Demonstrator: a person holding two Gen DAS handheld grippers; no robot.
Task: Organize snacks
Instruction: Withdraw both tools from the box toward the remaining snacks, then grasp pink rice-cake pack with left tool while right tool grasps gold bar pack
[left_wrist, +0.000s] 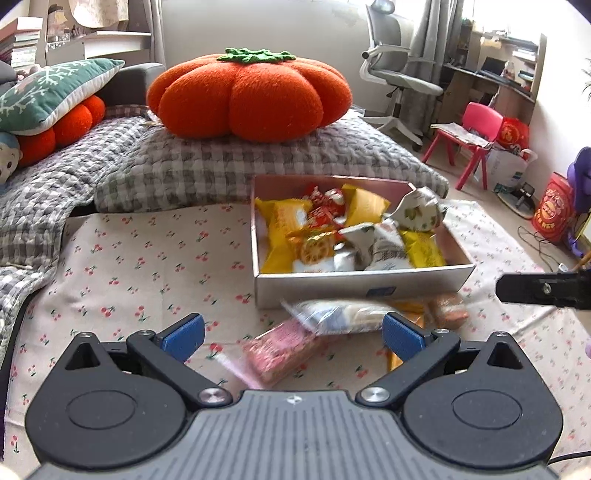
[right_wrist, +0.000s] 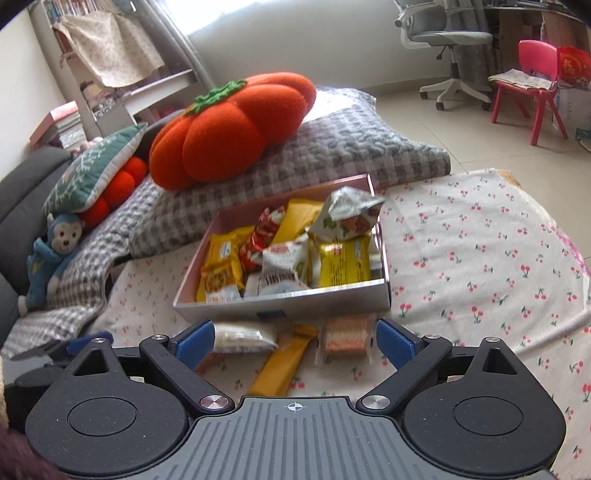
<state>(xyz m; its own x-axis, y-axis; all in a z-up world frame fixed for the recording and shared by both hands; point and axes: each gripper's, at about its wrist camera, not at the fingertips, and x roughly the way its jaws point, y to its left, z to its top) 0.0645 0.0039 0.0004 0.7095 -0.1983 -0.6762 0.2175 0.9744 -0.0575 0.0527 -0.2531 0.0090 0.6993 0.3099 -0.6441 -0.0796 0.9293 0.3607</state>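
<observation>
Cherry-print cloth (right_wrist: 461, 258) carries the snack box (right_wrist: 295, 297), already full, with loose packets (right_wrist: 343, 338) just before its near wall. Left tool (left_wrist: 293, 338) and right tool (right_wrist: 295, 341) gape wide, empty. Blurred packets risk mis-grabs; box wall crowds, cloth rightward lies free.

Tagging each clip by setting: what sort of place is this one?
Probably a lived-in room at home: a pumpkin cushion on a checked quilt, an office chair at a desk, a child's pink chair.

Black gripper (left_wrist: 293, 334), blue pads (left_wrist: 183, 336), ribbed grey base
</observation>
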